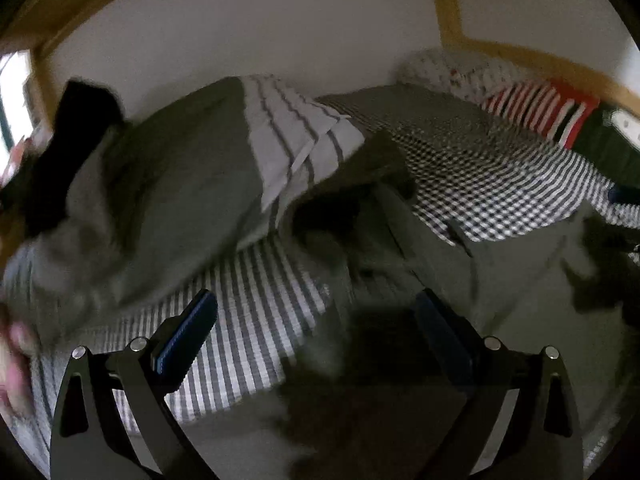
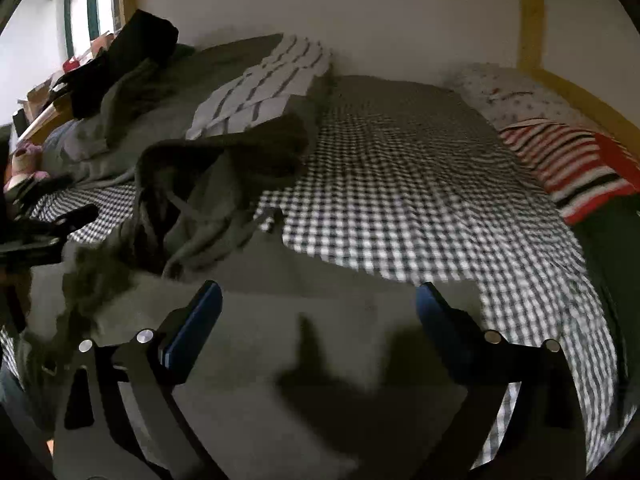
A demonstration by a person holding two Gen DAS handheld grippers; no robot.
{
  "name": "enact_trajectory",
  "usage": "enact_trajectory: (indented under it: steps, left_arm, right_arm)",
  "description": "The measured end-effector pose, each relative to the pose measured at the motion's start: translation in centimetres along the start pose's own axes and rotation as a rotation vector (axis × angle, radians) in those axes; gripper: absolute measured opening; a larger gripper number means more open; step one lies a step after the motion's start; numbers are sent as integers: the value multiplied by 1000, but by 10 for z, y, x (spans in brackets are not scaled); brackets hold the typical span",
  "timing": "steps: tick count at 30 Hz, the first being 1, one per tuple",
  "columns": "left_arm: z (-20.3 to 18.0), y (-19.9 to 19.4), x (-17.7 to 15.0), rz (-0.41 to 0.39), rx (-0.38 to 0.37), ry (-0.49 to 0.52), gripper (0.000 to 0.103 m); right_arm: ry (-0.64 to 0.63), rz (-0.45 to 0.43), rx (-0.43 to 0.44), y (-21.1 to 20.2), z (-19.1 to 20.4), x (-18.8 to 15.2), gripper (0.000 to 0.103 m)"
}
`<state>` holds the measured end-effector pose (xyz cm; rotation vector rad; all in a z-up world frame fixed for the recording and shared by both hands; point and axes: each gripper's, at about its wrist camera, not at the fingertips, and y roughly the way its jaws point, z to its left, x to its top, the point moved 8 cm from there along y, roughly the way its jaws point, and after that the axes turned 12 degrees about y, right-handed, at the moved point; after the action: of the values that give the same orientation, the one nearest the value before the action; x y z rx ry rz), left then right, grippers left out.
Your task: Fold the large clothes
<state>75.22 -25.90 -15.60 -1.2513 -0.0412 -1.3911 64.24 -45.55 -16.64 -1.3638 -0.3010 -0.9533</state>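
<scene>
- Hovering over a bed [image 2: 420, 184] with a black-and-white checked sheet, both hand-held grippers sit above the cloth with nothing between the blue pads.
- Far left, right wrist view: black garment [image 2: 132, 56] draped on top of a pile, cluttered shelf and window behind it; blurred.
- Left hand-held gripper [image 1: 316, 320]: jaws spread wide, empty, over grey-and-white striped fabric [image 1: 248, 300] and dark olive cloth; heavy motion blur here.
- Blurred pinkish shape at left edge of left wrist view, cannot tell what it is.
- Grey duvet [image 1: 160, 184] heaped left of centre, white pillow with grey stripes [image 1: 292, 132] lying on it against the wall.
- Olive-grey hooded garment [image 2: 256, 344], the task item, lies on the near part of the bed; flat body under the right gripper, hood and drawstring [image 2: 188, 208] bunched up at upper left of it.
- Right hand-held gripper [image 2: 318, 312]: jaws spread wide, empty, above the flat olive fabric, shadow of the gripper cast on it.
- Right side: floral pillow [image 2: 516, 92] at the wall, red-white-black striped cloth [image 2: 576, 164] just beside it, dark green fabric [image 2: 612, 248] next.
- Wooden bed frame post [image 2: 530, 12] at upper right.
</scene>
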Motion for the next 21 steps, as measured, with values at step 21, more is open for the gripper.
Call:
enact_trajectory:
  steps: [21]
  left_arm:
    - [-13, 170, 84, 176, -151, 232, 97]
  right_arm:
    - [110, 134, 89, 98, -38, 25, 96]
